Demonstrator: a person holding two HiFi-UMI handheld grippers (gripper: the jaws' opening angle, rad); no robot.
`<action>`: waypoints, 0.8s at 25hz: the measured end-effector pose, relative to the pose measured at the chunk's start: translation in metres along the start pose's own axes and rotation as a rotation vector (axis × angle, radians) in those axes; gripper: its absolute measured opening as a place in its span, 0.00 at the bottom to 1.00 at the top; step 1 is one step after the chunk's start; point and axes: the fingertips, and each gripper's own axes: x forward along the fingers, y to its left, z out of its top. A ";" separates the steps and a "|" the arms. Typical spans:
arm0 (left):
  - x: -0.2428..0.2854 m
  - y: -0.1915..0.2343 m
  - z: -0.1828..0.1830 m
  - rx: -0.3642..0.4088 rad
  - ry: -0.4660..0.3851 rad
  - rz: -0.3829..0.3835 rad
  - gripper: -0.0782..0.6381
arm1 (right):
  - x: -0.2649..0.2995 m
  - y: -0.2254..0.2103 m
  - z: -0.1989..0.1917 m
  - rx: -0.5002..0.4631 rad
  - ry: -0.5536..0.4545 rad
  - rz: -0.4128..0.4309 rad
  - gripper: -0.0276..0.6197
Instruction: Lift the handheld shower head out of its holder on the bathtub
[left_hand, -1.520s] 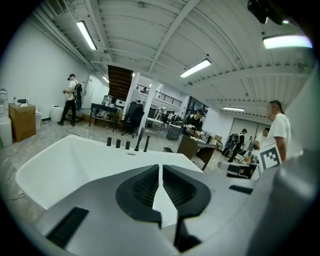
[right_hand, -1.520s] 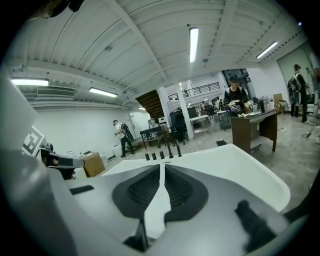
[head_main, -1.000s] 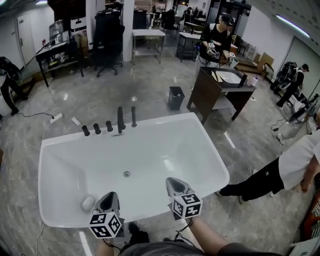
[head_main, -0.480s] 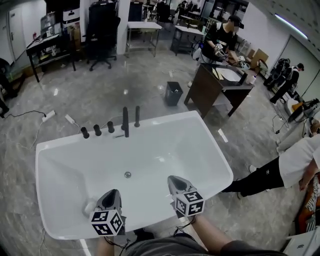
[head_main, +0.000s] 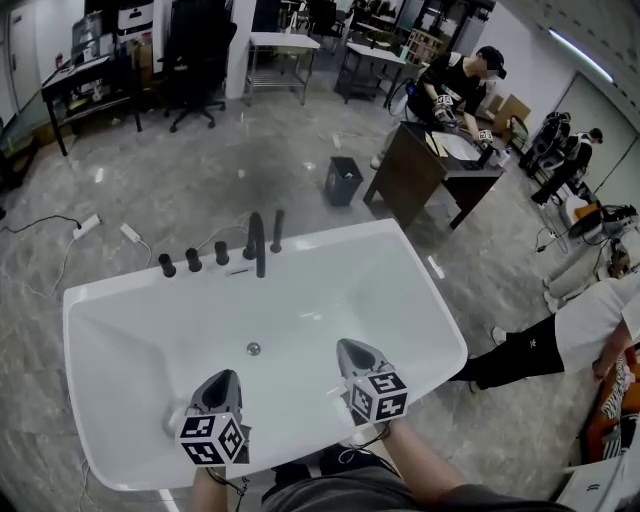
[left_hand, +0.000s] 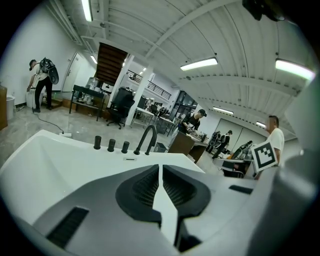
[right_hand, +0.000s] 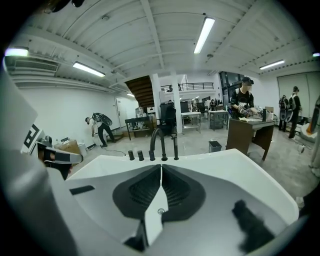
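Note:
A white bathtub (head_main: 420, 300) lies below me, with black fittings on its far rim. The handheld shower head (head_main: 277, 231) stands upright in its holder, just right of the curved spout (head_main: 257, 243) and three knobs (head_main: 193, 260). In the right gripper view the shower head (right_hand: 175, 148) rises as a thin black stick beyond the jaws. My left gripper (head_main: 222, 378) and right gripper (head_main: 350, 347) hover side by side over the tub's near part, far short of the fittings. Both are shut and hold nothing: the left gripper (left_hand: 160, 166) and right gripper (right_hand: 161, 166) each show their jaws pressed together.
The drain (head_main: 253, 348) sits mid-tub, and a small round white thing (head_main: 176, 418) lies near the left gripper. Behind the tub stand a black bin (head_main: 342, 181) and a dark desk (head_main: 420, 175). A person (head_main: 560, 340) stands to the tub's right. Cables and a power strip (head_main: 88, 225) lie at left.
Both grippers have moved forward from the tub's near rim to over its inside. The view has shifted with them; the fittings sit slightly nearer. Jaws stay shut.

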 end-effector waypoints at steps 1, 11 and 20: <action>0.002 -0.001 0.002 0.004 -0.001 0.001 0.16 | 0.003 -0.003 0.003 -0.004 -0.002 -0.003 0.09; 0.042 -0.018 0.033 0.014 -0.038 0.042 0.16 | 0.066 -0.049 0.043 -0.058 -0.027 0.032 0.09; 0.121 -0.016 0.058 0.033 -0.059 0.108 0.16 | 0.152 -0.102 0.059 -0.034 -0.034 0.096 0.09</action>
